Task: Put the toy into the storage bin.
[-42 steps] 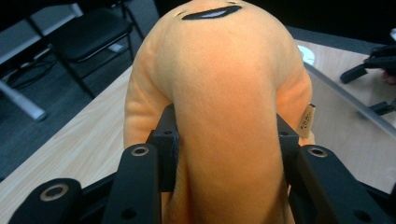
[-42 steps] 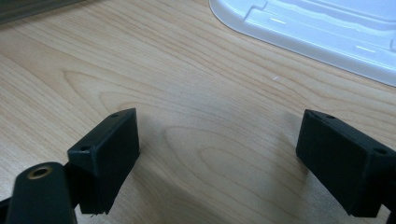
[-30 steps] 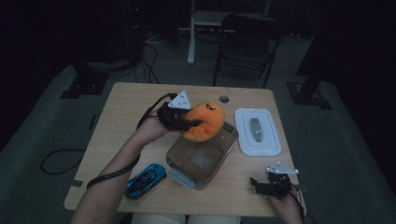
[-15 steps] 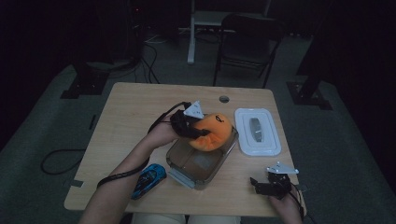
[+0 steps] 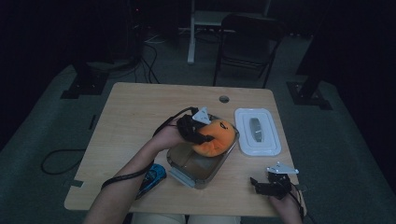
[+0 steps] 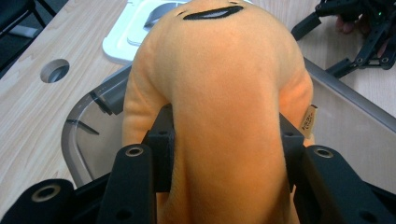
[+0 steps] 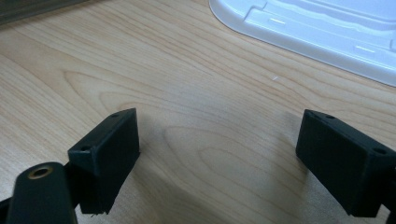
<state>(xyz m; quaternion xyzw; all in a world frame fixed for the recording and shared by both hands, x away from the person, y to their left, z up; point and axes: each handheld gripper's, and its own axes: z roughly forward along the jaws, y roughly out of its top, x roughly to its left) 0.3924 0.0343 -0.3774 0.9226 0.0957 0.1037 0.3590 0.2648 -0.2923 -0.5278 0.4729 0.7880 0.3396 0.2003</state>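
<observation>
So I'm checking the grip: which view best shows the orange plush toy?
The left gripper view: the orange plush toy is squeezed between its jaws. The high view shows it small, over the clear container.

Blue object point(image 5: 152, 179) half under forearm

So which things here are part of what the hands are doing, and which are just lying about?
Part of the job:
- orange plush toy, squeezed in the left gripper
- clear container, right under the toy
- white lid, lying beside the container

Just lying about:
- blue thing near the table's front edge
- right gripper, open, resting on the table
</observation>
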